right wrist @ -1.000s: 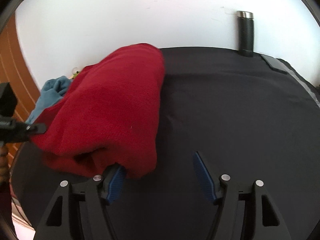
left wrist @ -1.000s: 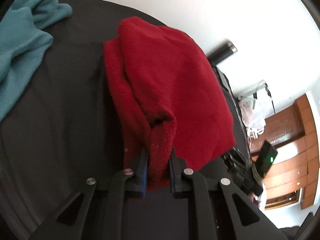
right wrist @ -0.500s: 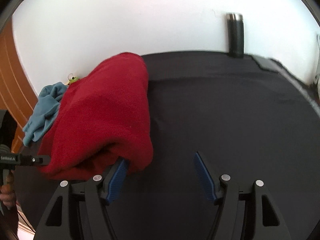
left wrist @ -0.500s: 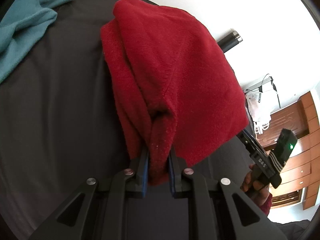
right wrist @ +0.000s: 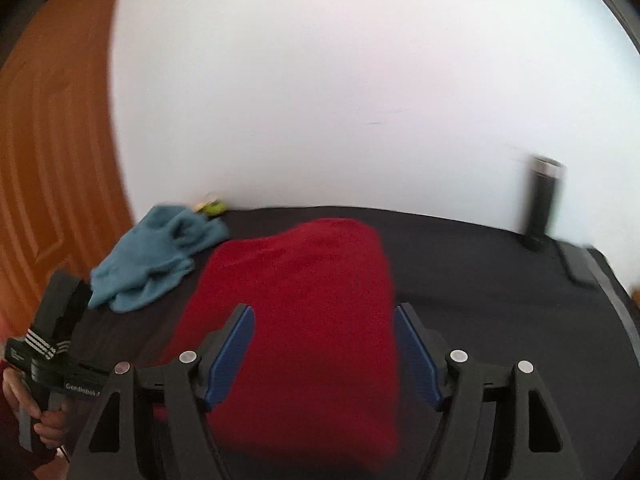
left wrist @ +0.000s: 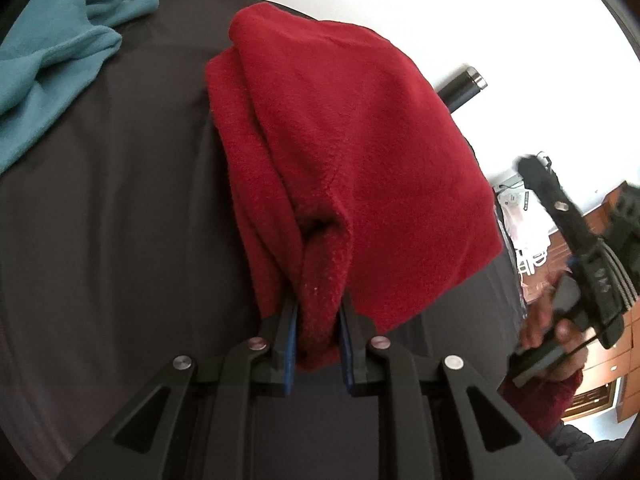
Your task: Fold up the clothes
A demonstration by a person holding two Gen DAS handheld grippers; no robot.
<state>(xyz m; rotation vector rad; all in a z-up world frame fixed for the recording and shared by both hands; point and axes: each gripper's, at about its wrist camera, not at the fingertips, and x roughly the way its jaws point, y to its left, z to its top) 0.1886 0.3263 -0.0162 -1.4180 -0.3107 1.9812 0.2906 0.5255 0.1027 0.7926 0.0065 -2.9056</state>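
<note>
- Black surface (right wrist: 460,264) by a white wall, teal cloth (left wrist: 52,52) off aside.
- Our left gripper (left wrist: 318,340) pinches the red fleece (left wrist: 340,160) by its near end.
- Our right gripper (right wrist: 324,356) hangs wide open above the fleece, which runs lengthwise away from us.

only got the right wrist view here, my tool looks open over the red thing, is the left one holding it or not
Observer: Yes. The left tool is shut on a bunched edge of the red garment, pinched between its blue pads.
Operator: ok and is that edge lifted or flat
Observer: The pinched part rises as a thick fold between the fingers; the rest drapes away across the dark table cover.
Operator: anything near it on that side
Observer: A teal garment lies crumpled further off, apart from the red one with bare cover between them.
</note>
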